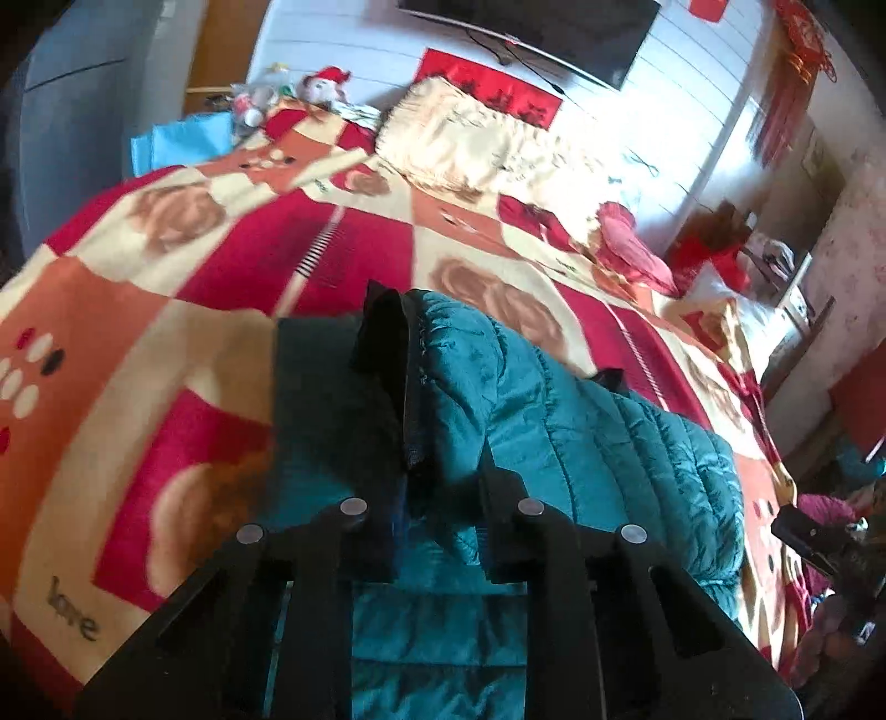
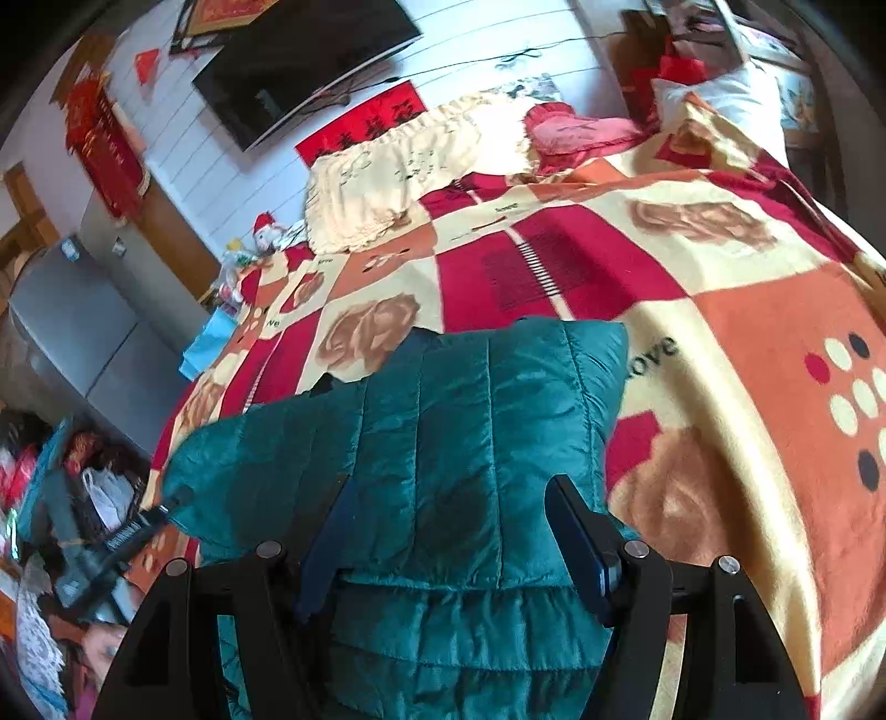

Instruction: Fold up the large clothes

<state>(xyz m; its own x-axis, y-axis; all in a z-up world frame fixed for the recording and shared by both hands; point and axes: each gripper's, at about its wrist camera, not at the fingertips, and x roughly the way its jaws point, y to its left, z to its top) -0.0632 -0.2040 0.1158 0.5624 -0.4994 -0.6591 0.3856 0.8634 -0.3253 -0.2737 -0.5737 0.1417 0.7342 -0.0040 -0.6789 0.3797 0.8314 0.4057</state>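
A teal quilted jacket (image 1: 581, 432) lies on a bed under a red, orange and cream blanket (image 1: 166, 387). In the left wrist view its black-lined front edge with the zip (image 1: 412, 387) runs down between my fingers. My left gripper (image 1: 440, 515) is shut on that edge near the bottom of the frame. In the right wrist view the jacket (image 2: 443, 404) shows its smooth quilted back, with a folded edge crossing low in the frame. My right gripper (image 2: 451, 531) stands open, its blue-padded fingers (image 2: 581, 543) wide apart over the jacket, and the fabric between them is not bunched.
A cream fringed pillow (image 1: 487, 144) and a pink cushion (image 1: 631, 243) lie at the head of the bed, under a wall-mounted screen (image 1: 554, 39). Toys and a blue bag (image 1: 183, 141) sit at the far corner. Bags and clutter (image 2: 55, 498) crowd the floor beside the bed.
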